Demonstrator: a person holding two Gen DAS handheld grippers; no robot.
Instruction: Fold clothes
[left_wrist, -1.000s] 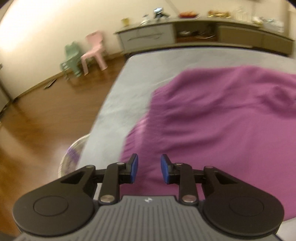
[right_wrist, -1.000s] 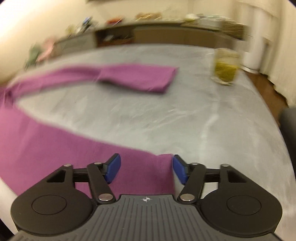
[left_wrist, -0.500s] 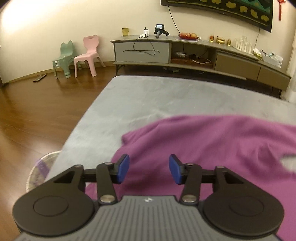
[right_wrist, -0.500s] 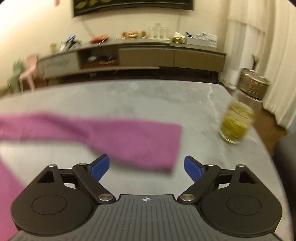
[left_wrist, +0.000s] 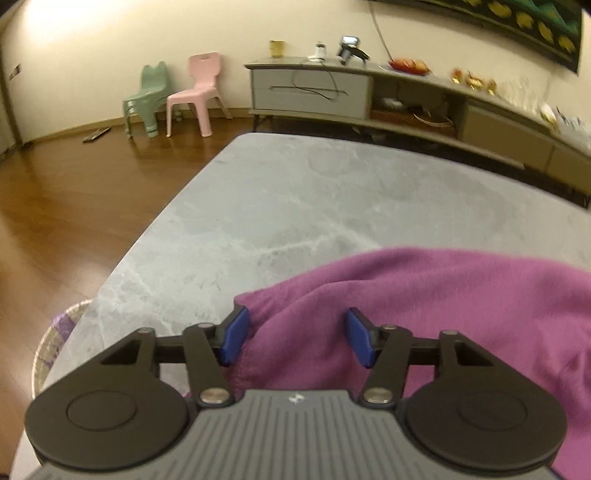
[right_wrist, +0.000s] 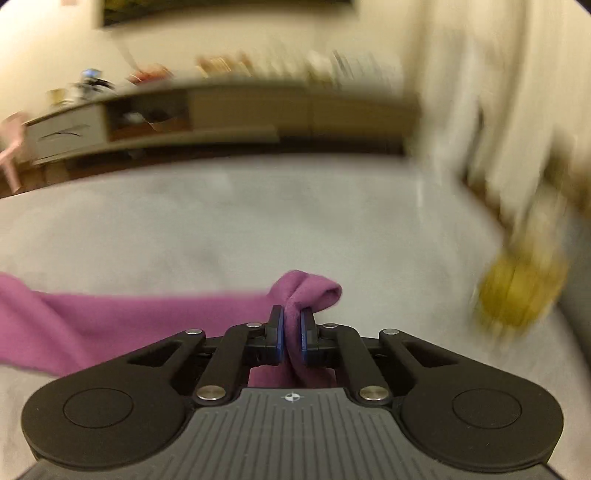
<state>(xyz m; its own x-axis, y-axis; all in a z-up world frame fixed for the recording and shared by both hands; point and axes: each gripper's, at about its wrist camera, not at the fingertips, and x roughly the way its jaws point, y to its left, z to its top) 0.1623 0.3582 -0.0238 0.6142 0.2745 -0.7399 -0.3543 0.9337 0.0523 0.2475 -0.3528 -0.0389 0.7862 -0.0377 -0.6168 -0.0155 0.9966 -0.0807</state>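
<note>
A purple garment (left_wrist: 424, 295) lies rumpled on the grey marble table (left_wrist: 295, 192). My left gripper (left_wrist: 297, 338) is open and straddles the garment's left corner, the cloth bulging up between the blue pads (left_wrist: 234, 338). In the right wrist view the garment's sleeve (right_wrist: 122, 317) stretches off to the left across the table (right_wrist: 258, 221). My right gripper (right_wrist: 291, 332) is shut on the sleeve's end, and a bunched fold (right_wrist: 310, 290) sticks out past the fingertips. That view is motion-blurred.
A glass jar of yellow contents (right_wrist: 517, 295) stands blurred at the table's right. A woven basket (left_wrist: 55, 332) sits on the wood floor by the table's left edge. A long sideboard (left_wrist: 369, 96) and two small plastic chairs (left_wrist: 184, 96) line the far wall.
My right gripper has closed on the sleeve's end, having been wide open above it. My left gripper has opened wider and sits at the garment's left corner.
</note>
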